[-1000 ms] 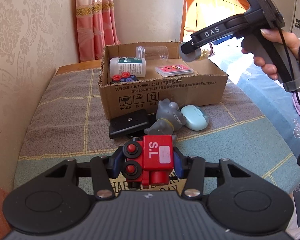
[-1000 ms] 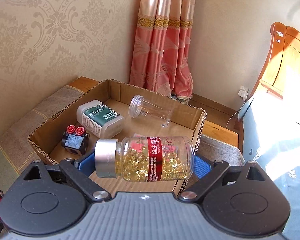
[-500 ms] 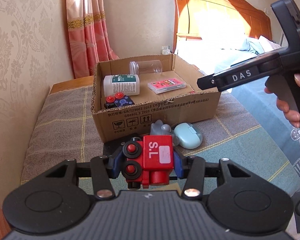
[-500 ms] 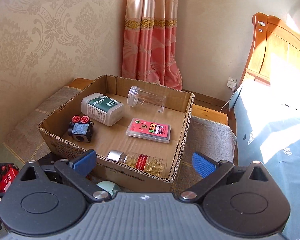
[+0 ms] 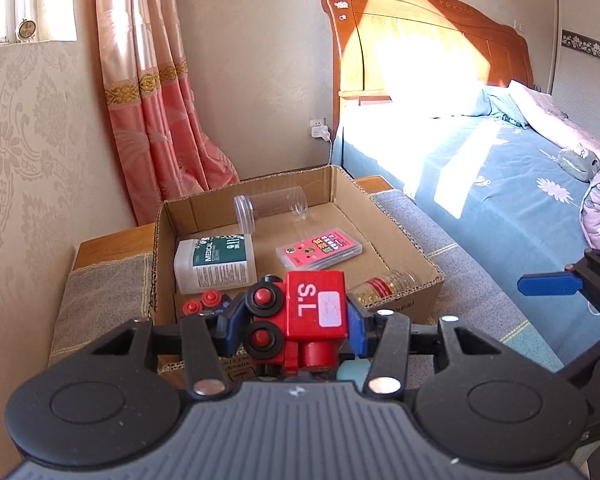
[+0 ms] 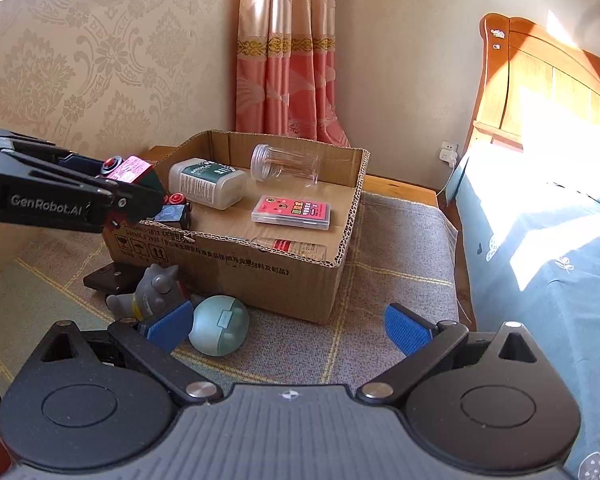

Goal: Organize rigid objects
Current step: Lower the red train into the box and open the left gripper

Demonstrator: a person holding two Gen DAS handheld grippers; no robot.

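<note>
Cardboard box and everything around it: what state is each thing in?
Left hand-held gripper: shut on red toy block.
Right hand-held gripper: open, empty.
Cardboard box: open-topped.
Clear jar: on its side, lidless.
Capsule bottle: lying in box.
Green case: closed, outside box.

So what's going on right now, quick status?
Left gripper shut on red toy train, over the box. Right gripper open, empty. Blue toy sits below in the box corner.

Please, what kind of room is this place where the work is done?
Most likely a home bedroom. A bed with a wooden headboard and blue bedding stands beside the work area, and a pink curtain hangs under a window against patterned wallpaper.
</note>
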